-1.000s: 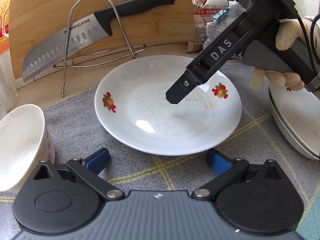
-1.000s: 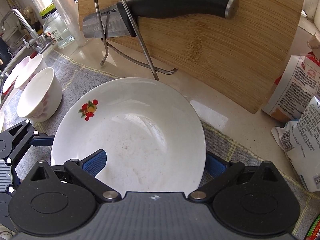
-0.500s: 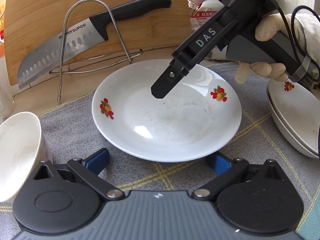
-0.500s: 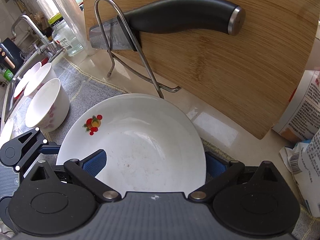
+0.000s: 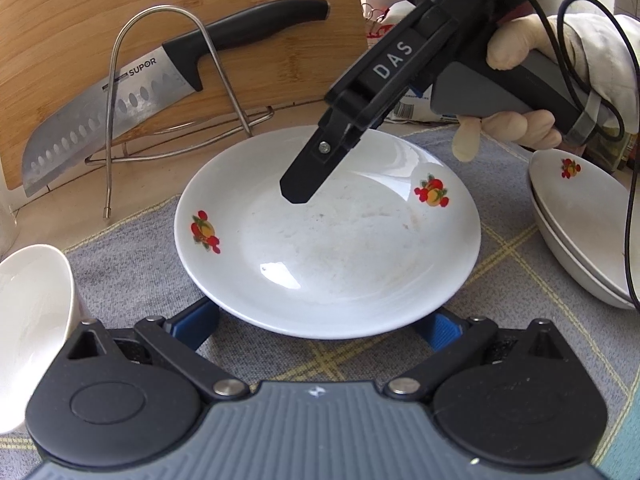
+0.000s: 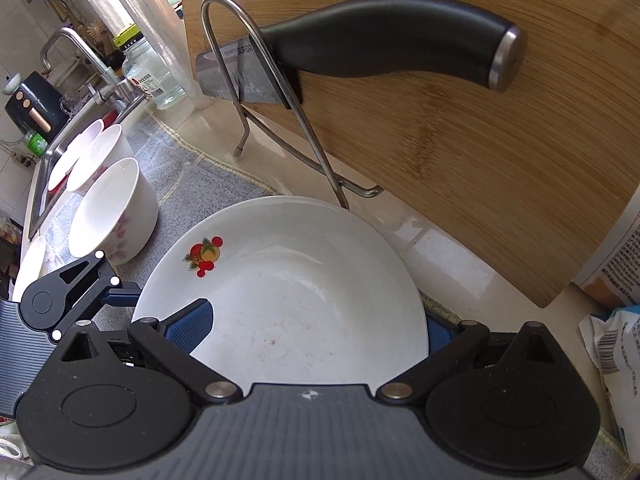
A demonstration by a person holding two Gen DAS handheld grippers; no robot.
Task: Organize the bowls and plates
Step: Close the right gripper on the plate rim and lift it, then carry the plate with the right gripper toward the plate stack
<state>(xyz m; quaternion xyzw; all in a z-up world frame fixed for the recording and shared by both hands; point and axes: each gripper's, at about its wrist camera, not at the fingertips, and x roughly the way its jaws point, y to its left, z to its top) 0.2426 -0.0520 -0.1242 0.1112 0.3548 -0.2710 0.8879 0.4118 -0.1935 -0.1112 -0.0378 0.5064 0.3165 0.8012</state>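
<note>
A white plate with fruit prints (image 5: 340, 248) lies on the grey mat, also seen in the right wrist view (image 6: 304, 292). My left gripper (image 5: 320, 326) is open, its blue pads at the plate's near rim, one on each side. My right gripper (image 6: 316, 326) is open and hovers over the plate, tilted down; its black finger (image 5: 308, 176) shows above the plate's middle. A stack of like plates (image 5: 580, 224) sits at the right. A white bowl (image 5: 32, 320) stands at the left, also in the right wrist view (image 6: 116, 212), with more bowls (image 6: 92, 156) behind it.
A bamboo cutting board (image 5: 160, 40) leans at the back with a knife (image 5: 120, 96) held in a wire rack (image 5: 168, 92). Food packets (image 6: 616, 344) lie at the right. A sink and faucet (image 6: 80, 64) are at the far left.
My right gripper has moved left and forward over the plate, closer to the cutting board. My left gripper has edged closer to the plate's near rim.
</note>
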